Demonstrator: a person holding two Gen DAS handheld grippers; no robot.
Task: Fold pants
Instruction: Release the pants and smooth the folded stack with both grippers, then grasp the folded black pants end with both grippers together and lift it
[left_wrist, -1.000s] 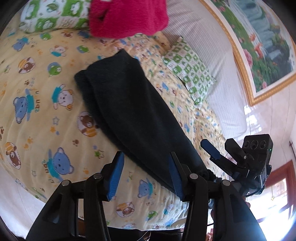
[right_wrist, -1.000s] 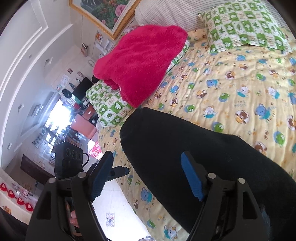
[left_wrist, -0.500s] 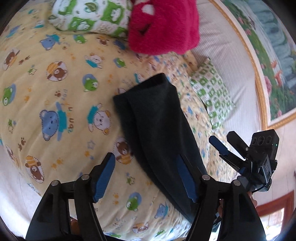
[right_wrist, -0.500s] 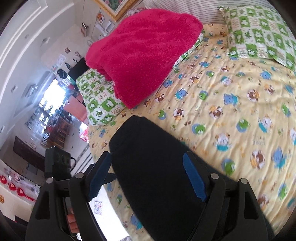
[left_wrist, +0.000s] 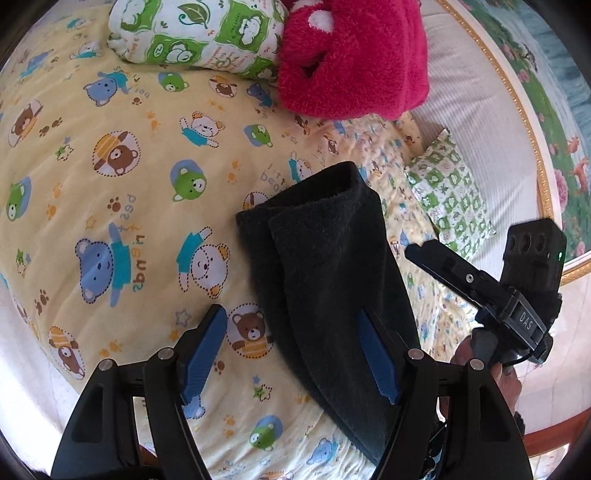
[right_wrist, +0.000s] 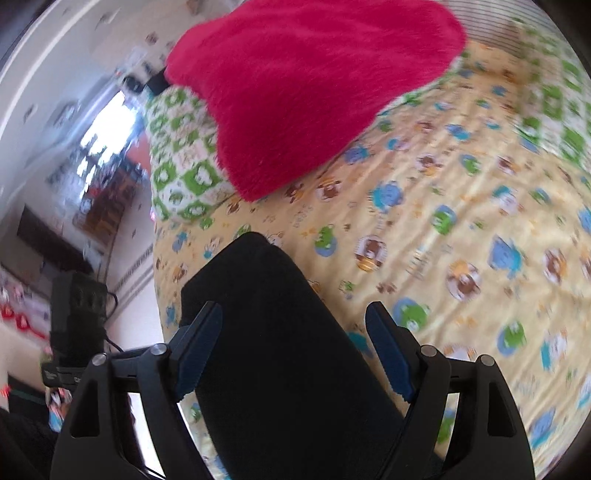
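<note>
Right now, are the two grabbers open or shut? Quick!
Left gripper: open, holding nothing, above the black pants.
Right gripper: open, holding nothing, over the same pants.

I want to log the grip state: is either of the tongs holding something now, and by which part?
Nothing is held. The left tongs and right tongs are both open above the black pants, which lie on the bed.

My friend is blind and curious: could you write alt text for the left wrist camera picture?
Dark pants, folded lengthwise, lie on a yellow bear-print bedsheet between the open blue fingers of the left gripper. A pink fluffy blanket and green-patterned pillows lie beyond; the right gripper shows at the right edge.
</note>
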